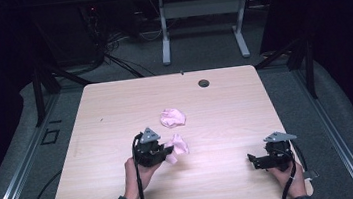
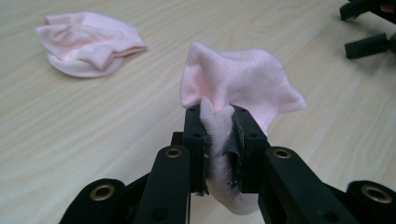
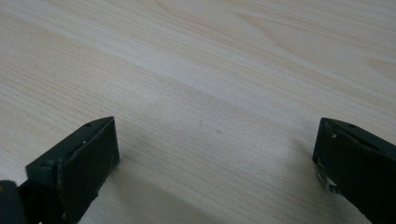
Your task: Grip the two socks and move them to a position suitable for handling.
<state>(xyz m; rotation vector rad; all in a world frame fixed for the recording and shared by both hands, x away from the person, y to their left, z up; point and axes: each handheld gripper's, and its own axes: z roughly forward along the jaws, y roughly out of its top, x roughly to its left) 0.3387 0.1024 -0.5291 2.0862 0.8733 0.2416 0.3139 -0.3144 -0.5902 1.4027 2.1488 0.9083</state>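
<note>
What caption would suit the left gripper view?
Left gripper pinching a pink sock; a second sock lies behind.

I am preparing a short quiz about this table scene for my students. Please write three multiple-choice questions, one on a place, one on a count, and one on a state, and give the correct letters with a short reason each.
1. Where does the loose pink sock lie?
A. near the middle of the table
B. on the floor
C. between the right gripper's jaws

2. How many pink socks are there?
A. one
B. two
C. four

3. What is the state of the left gripper?
A. wide open over bare wood
B. shut on nothing
C. shut on a pink sock

Answers:
1 A: the high view shows it lying crumpled on the wood, beyond the left gripper.
2 B: one lies loose, and the held sock is the second.
3 C: the left gripper view shows the fabric pinched between both pads, while the right gripper stands open over bare wood.
</note>
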